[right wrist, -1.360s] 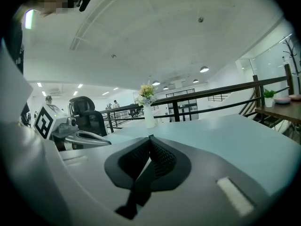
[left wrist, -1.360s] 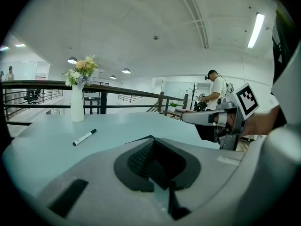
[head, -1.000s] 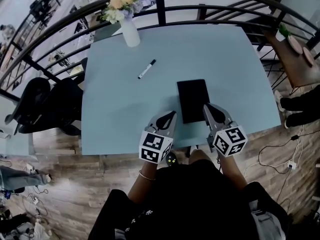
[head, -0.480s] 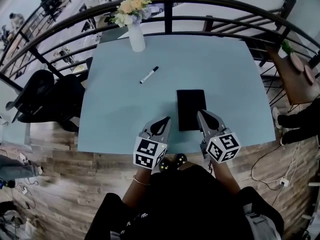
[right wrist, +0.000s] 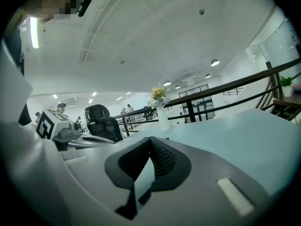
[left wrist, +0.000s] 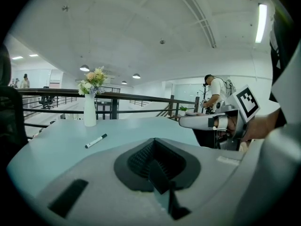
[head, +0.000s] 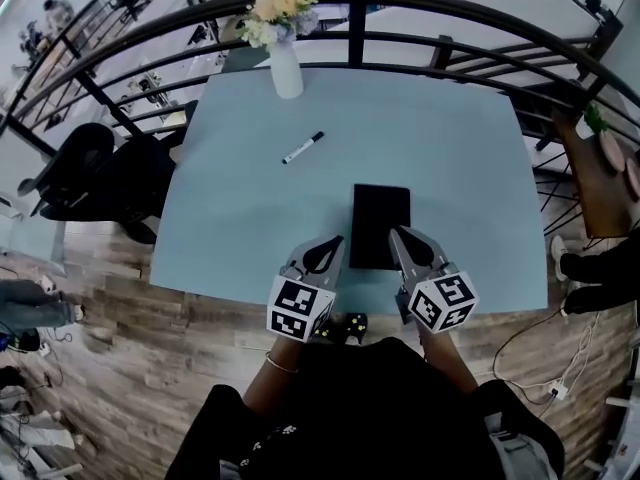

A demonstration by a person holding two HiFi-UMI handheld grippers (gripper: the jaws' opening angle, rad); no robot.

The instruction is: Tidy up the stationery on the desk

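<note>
Left gripper (head: 330, 249) clenched, empty, over near edge of table (head: 460, 138), right gripper (head: 404, 243) likewise clenched, empty, black notebook (head: 380, 218) flat on table, near end between both grippers, marker (head: 302, 148) farther out, apart from notebook, flower vase (head: 286, 68) at far edge.

**Where things sit on the surface**

The vase (head: 286, 68) stands at the far left of the surface (head: 460, 138), with the railing (head: 355, 28) behind it. The marker (head: 302, 148) lies nearer, left of centre. The notebook (head: 379, 218) lies at the near middle. The left gripper (head: 336, 242) is just beside its near left edge, and the right gripper (head: 397, 234) is at its near right. A chair (head: 75, 178) stands left of the surface.
</note>
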